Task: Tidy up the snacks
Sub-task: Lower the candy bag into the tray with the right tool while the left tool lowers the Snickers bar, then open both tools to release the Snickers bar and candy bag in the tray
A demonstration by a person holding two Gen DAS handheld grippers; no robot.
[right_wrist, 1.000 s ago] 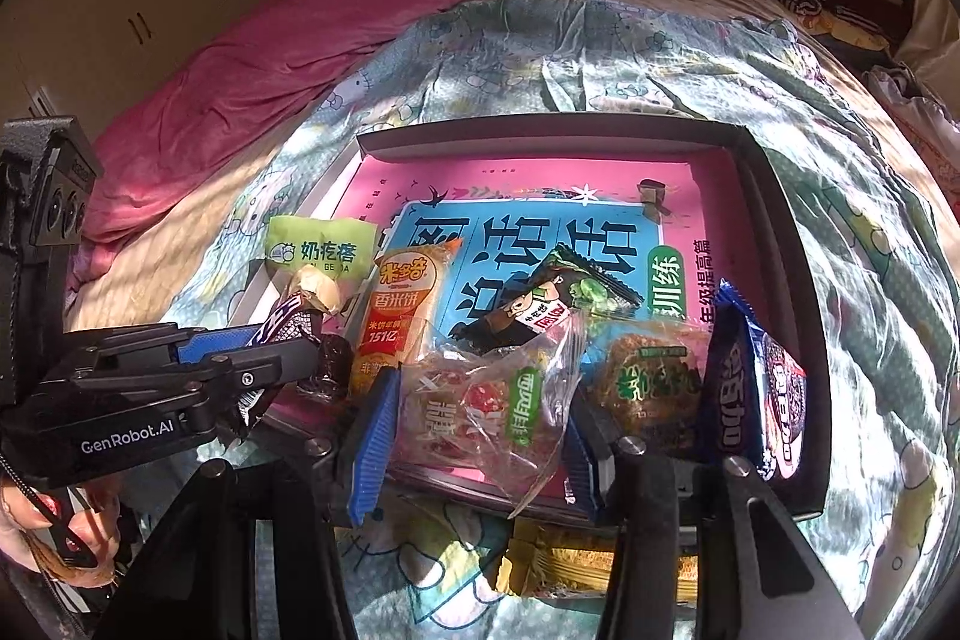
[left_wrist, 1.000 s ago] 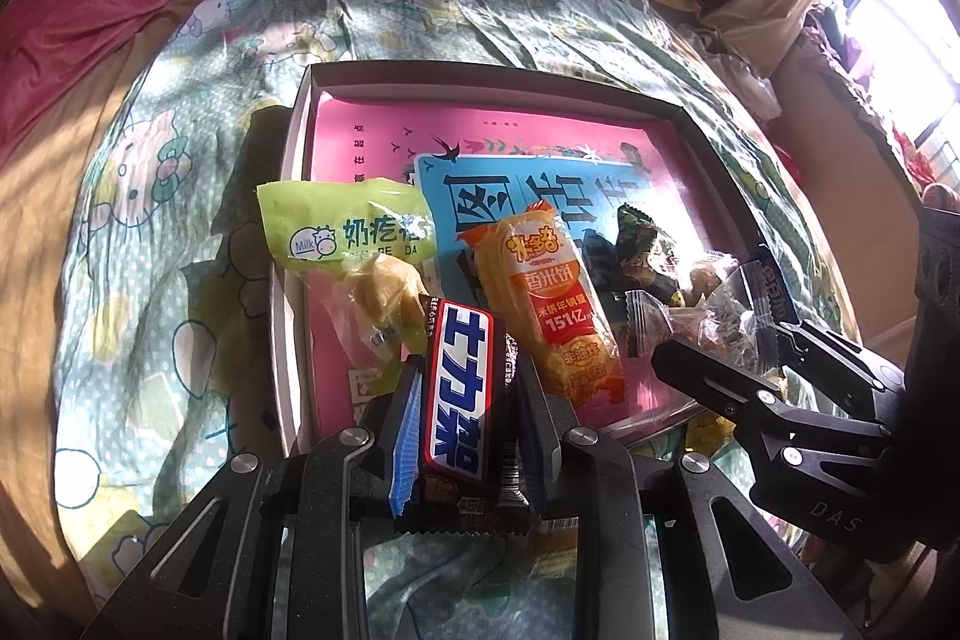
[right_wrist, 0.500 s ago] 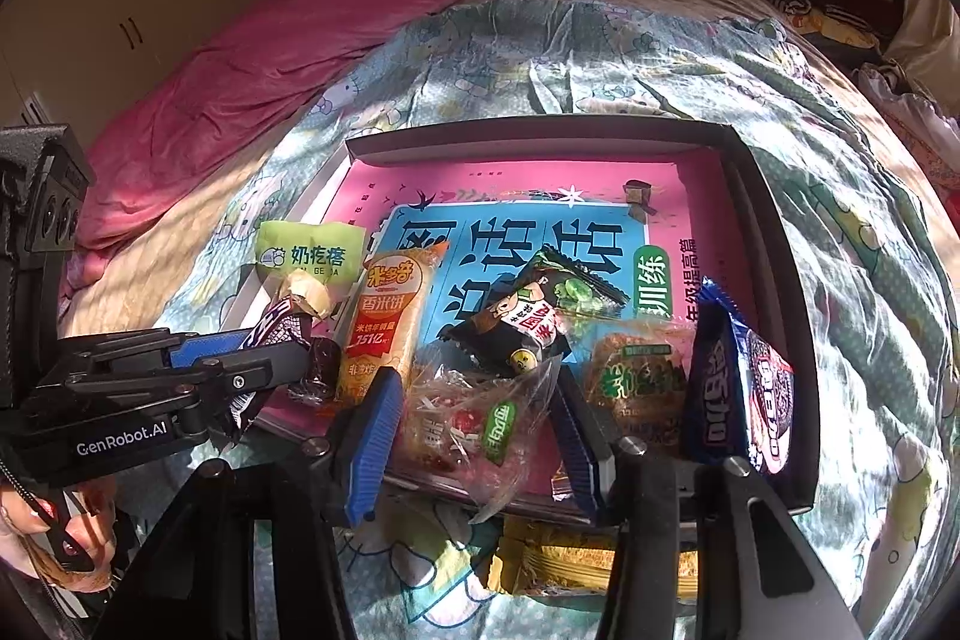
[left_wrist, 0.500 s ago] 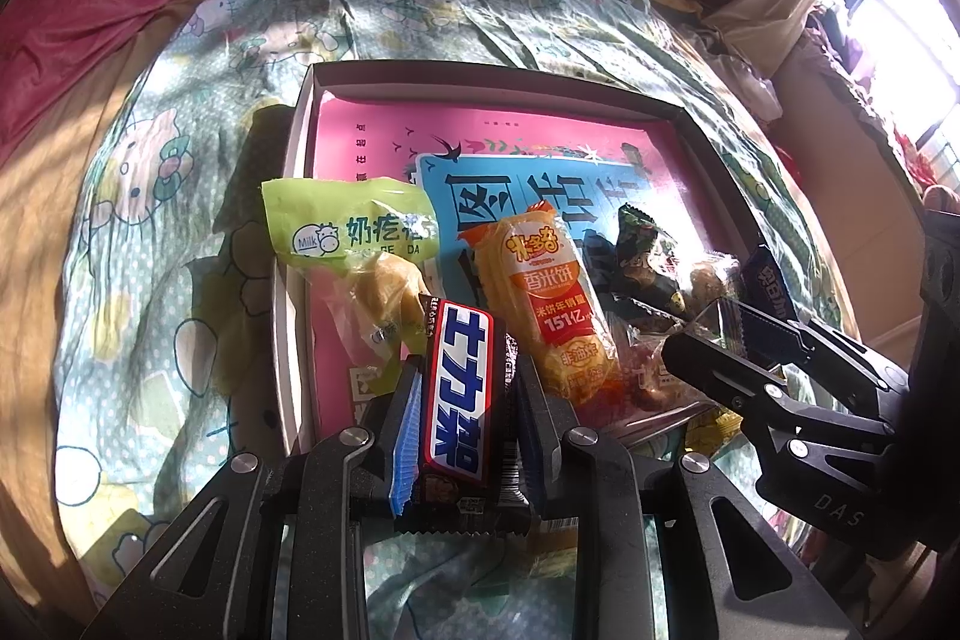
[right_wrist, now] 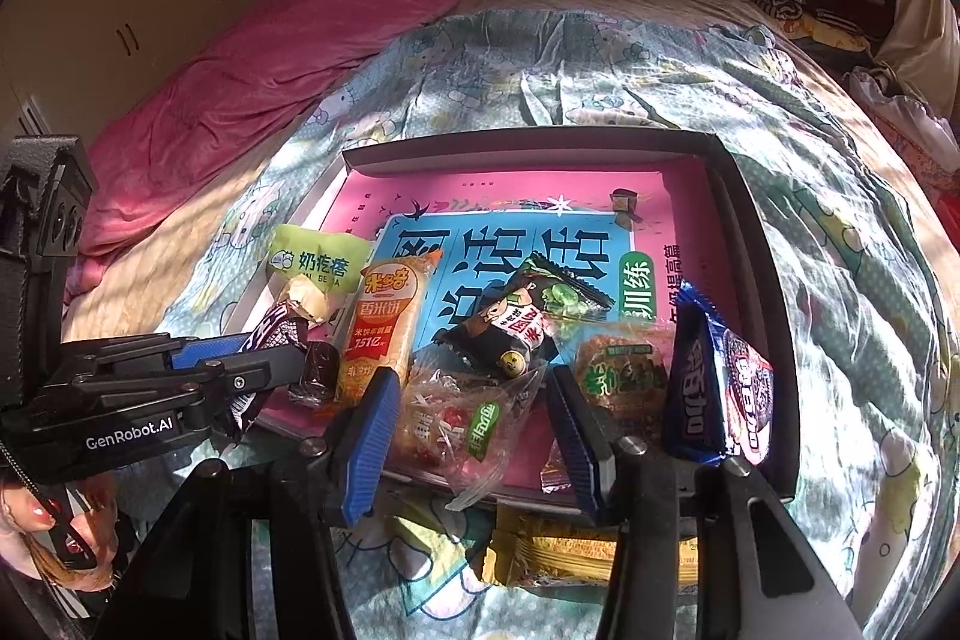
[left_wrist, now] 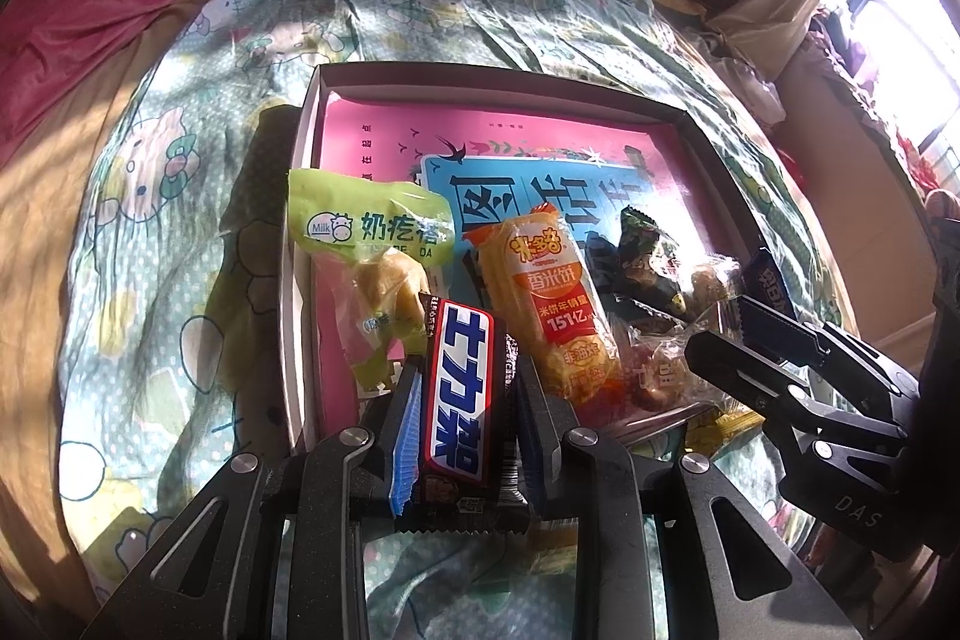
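Note:
My left gripper (left_wrist: 465,400) is shut on a dark chocolate bar (left_wrist: 459,394) with blue and white lettering, held over the near left corner of the shallow box (left_wrist: 498,73). The bar also shows in the right wrist view (right_wrist: 282,331). My right gripper (right_wrist: 471,421) is open, its blue pads either side of a clear bag of sweets (right_wrist: 462,418) lying at the box's near edge. In the box lie a green milk snack bag (left_wrist: 369,226), an orange rice cracker pack (left_wrist: 549,298), a black snack packet (right_wrist: 516,325), a green-labelled biscuit pack (right_wrist: 624,376) and a blue Oreo pack (right_wrist: 720,388).
The box, lined with a pink and blue book (right_wrist: 498,244), sits on a patterned bedsheet (right_wrist: 576,58). A yellow snack pack (right_wrist: 558,550) lies on the sheet just outside the near edge. A pink duvet (right_wrist: 270,58) lies at the left; clothes pile at the back right.
My right gripper has opened and the clear bag of sweets has settled onto the box's near edge. My left gripper keeps the chocolate bar almost still.

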